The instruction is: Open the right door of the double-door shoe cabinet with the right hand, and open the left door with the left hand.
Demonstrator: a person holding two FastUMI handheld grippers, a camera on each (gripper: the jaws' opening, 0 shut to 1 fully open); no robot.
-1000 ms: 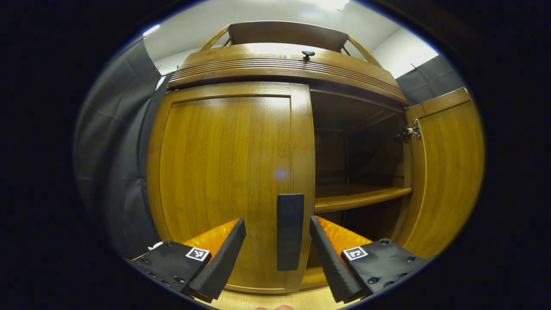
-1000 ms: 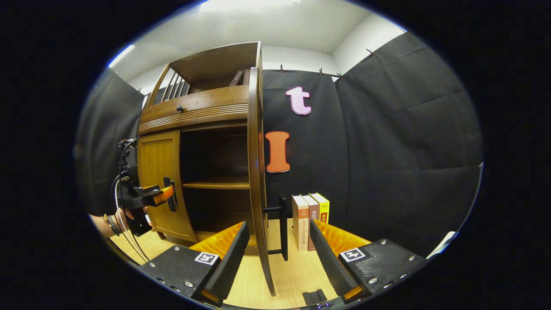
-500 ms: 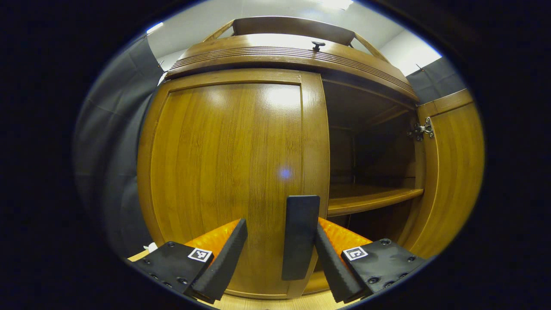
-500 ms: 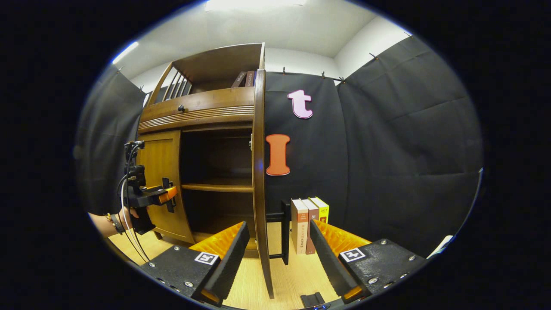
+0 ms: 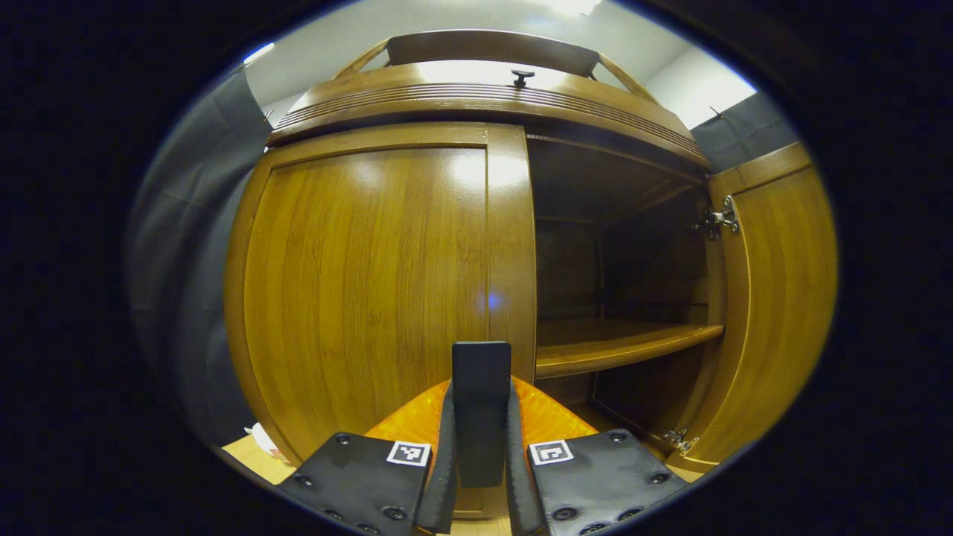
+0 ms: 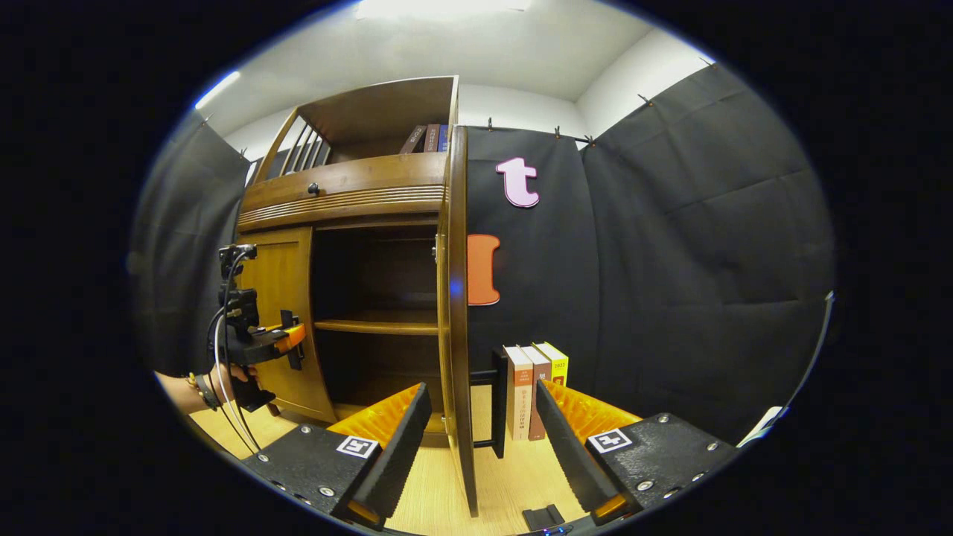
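In the left gripper view the left tongs [image 5: 478, 476] are clamped on the left door handle [image 5: 480, 413] of the shoe cabinet [image 5: 484, 97]; the left door [image 5: 372, 298] sits closed. In the right gripper view the right tongs [image 6: 482, 439] gape, apart from the right door handle [image 6: 497, 402]; the right door [image 6: 456, 313] stands swung open, edge-on, beside three books [image 6: 532, 387] on the bench [image 6: 514, 476].

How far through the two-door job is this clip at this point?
Done: the right door stands swung wide, edge-on in the right gripper view, and the right hand-held gripper is open and off its handle. In hand: the left hand-held gripper is clamped on the left door's handle. Left: the left door is closed against the cabinet and needs pulling open.
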